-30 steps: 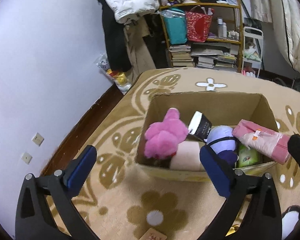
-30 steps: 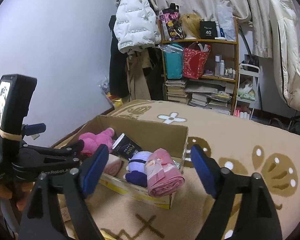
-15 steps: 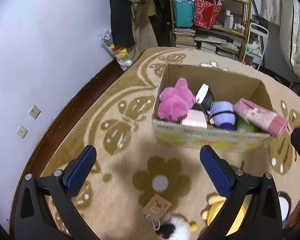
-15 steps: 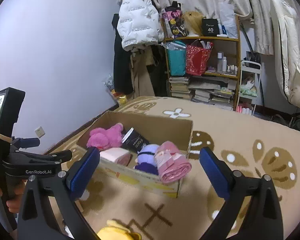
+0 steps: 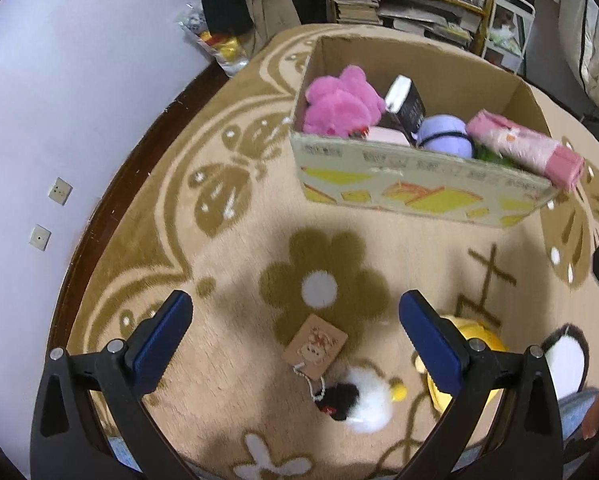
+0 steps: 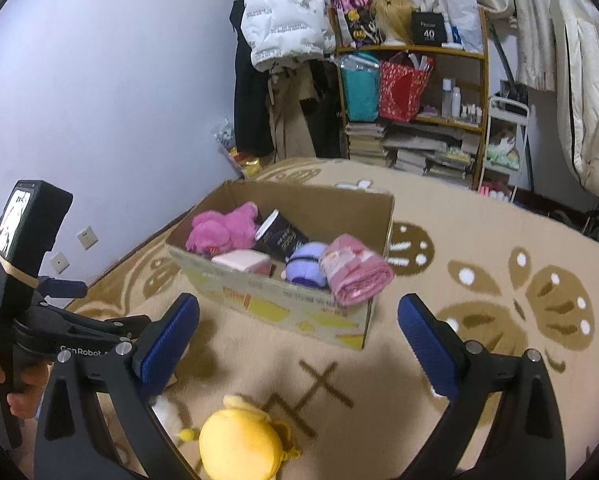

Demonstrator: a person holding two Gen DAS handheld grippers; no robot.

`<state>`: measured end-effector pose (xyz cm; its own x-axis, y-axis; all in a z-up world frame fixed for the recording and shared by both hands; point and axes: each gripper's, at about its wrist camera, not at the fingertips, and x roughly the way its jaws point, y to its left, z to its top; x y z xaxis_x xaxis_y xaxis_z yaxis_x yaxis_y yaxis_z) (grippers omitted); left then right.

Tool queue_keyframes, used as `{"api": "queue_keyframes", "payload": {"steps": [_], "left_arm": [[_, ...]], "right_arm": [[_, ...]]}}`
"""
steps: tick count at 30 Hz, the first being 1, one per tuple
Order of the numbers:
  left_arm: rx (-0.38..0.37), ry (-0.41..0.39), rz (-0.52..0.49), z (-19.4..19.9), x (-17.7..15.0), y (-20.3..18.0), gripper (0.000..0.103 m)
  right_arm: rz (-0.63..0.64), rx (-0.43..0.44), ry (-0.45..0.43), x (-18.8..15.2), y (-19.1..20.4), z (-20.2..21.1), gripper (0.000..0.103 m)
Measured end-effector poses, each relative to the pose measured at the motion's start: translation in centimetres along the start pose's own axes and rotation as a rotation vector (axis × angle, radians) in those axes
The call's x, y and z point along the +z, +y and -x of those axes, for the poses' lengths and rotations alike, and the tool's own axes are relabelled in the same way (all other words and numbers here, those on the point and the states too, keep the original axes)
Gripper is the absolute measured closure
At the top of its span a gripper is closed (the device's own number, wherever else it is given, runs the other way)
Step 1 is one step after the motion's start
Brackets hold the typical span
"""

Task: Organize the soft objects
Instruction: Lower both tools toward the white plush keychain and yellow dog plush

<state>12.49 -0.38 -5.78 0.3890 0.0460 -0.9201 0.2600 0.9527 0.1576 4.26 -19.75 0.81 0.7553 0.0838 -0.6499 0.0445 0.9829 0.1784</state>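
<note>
A cardboard box (image 5: 419, 184) (image 6: 283, 300) on the rug holds a pink plush (image 5: 339, 102) (image 6: 223, 230), a purple plush (image 5: 445, 140) (image 6: 305, 262), a pink roll (image 5: 527, 150) (image 6: 355, 272) over its rim and a black packet (image 5: 405, 104). On the rug near me lie a black-and-white plush with a card tag (image 5: 359, 398) and a yellow plush (image 5: 477, 346) (image 6: 239, 444). My left gripper (image 5: 295, 338) is open and empty above the tagged plush. My right gripper (image 6: 297, 344) is open and empty above the yellow plush.
A purple wall (image 5: 59, 80) with a dark skirting runs along the left. A shelf (image 6: 411, 100) with bags, books and bottles stands behind the box, with hanging coats (image 6: 283, 12) beside it. A black-and-white plush (image 5: 563, 360) lies at the right edge.
Both grippers pulled back from the box and tilted down. The box looks farther away, and the yellow and black-and-white plushes on the rug have come into view.
</note>
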Motion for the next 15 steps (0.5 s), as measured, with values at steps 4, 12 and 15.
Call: {"api": "queue_keyframes", "payload": {"steps": [4, 12, 15], "left_arm": [[-0.009, 0.020, -0.013, -0.3, -0.5, -0.3, 0.001], [-0.032, 0.106, -0.078, -2.0, -2.0, -2.0, 0.001], [-0.032, 0.144, -0.098, -2.8, -2.4, -2.5, 0.001]], "right_arm": [[0.029, -0.001, 0.050, -1.1, 0.5, -0.4, 0.000], [0.047, 0.018, 0.133, -3.2, 1.3, -1.0, 0.000], [0.045, 0.027, 0.164, -4.0, 1.4, -1.2, 0.000]]}}
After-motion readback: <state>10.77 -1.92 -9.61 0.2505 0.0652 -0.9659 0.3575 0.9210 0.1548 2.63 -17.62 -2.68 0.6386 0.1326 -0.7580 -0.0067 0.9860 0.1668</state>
